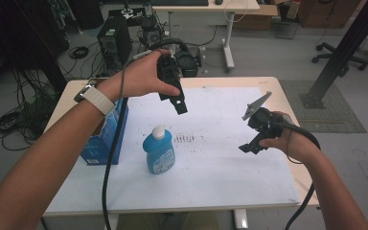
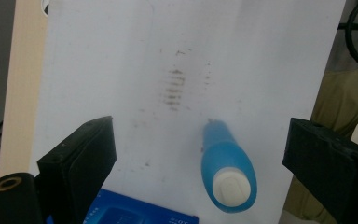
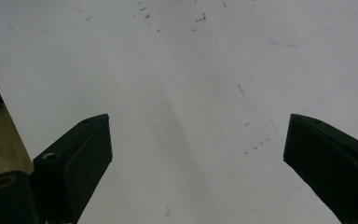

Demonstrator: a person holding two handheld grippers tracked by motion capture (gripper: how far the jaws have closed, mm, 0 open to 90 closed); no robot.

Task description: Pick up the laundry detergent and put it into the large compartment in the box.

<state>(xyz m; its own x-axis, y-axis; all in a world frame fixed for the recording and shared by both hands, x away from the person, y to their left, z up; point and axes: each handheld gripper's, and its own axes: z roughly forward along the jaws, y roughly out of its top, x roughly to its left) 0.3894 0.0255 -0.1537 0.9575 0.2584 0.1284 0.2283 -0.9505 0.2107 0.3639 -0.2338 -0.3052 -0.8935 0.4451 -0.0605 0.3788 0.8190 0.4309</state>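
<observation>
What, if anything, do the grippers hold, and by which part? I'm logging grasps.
Nothing. The left gripper hangs open above the blue bottle; the right gripper is open over the white sheet.

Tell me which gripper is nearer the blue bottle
Left. The left gripper hangs open just above and behind the blue bottle; the right gripper, open too, sits farther off to its right.

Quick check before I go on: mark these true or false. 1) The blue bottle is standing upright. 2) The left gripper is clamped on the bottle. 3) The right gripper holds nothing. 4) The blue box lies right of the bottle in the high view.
1) True: the blue bottle stands upright on the white mat, white cap on top.
2) False: the left gripper hangs above the mat with its jaws wide apart, clear of the bottle.
3) True: the right gripper has open jaws with bare mat between them.
4) False: the blue box lies left of the bottle.
</observation>
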